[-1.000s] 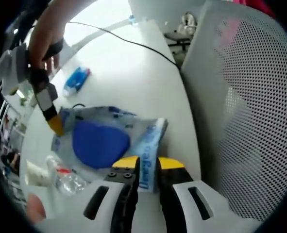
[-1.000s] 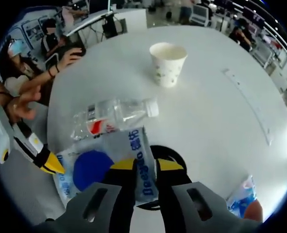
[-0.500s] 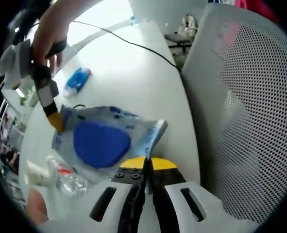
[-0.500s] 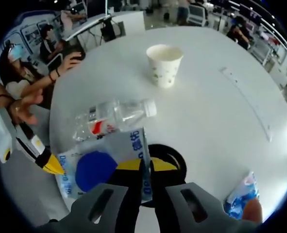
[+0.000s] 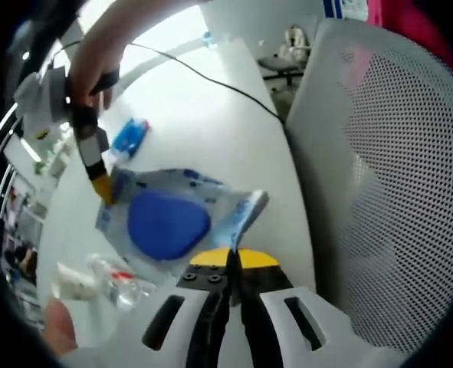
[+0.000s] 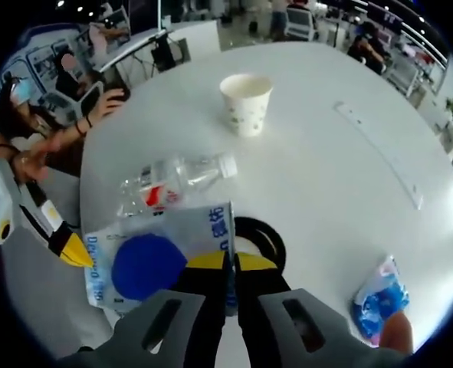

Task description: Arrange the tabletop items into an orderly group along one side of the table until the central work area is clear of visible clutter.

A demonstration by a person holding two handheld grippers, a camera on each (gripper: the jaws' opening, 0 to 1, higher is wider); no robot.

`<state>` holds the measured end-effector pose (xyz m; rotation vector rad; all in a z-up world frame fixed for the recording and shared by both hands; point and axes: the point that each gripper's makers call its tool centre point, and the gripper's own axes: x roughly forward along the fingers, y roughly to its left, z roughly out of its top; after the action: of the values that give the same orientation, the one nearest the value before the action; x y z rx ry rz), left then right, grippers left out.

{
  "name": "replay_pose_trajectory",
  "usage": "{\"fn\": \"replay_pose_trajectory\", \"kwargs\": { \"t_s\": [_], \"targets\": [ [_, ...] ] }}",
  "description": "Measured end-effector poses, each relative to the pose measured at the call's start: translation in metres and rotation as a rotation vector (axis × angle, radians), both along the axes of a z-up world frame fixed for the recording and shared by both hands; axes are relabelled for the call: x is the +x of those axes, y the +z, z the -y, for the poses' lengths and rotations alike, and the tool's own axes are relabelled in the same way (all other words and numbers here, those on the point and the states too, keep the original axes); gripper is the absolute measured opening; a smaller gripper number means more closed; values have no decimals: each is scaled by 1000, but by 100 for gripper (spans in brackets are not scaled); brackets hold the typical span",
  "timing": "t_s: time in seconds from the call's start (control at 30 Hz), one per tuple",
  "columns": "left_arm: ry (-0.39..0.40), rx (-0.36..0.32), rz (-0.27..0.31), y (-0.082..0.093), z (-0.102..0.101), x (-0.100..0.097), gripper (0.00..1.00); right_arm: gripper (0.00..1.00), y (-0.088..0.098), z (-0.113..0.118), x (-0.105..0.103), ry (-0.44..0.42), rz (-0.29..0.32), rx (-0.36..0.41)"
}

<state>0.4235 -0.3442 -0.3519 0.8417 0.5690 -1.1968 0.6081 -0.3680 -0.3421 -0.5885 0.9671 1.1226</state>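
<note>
Since a second ago both tongs, left tongs and right tongs, have clamped opposite edges of the blue-printed plastic packet, apparently to lift it off the worktop.

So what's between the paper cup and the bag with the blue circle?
In the right gripper view, an empty plastic bottle lies on its side between the cup and the bag.

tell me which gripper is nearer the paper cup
Right. The right gripper is shut on the near edge of the bag, facing the cup past the bottle. The left gripper holds the bag's opposite edge, farther away.
</note>
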Motion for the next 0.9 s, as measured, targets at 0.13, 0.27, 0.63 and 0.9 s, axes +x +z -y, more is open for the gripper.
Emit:
{"fn": "replay_pose_trajectory", "kwargs": {
  "t_s": [0.13,0.27,0.63,0.9],
  "targets": [
    [1,-4,17,9,-4,5,0,4,10,7,3,-30,6,24],
    [1,-6,34,16,-7,12,0,4,19,18,7,-70,9,48],
    [-20,38,111,36,-18,45,0,4,42,47,20,-183,31,104],
    [-20,53,143,51,-27,76,0,3,57,63,30,-247,46,143]
  ]
}}
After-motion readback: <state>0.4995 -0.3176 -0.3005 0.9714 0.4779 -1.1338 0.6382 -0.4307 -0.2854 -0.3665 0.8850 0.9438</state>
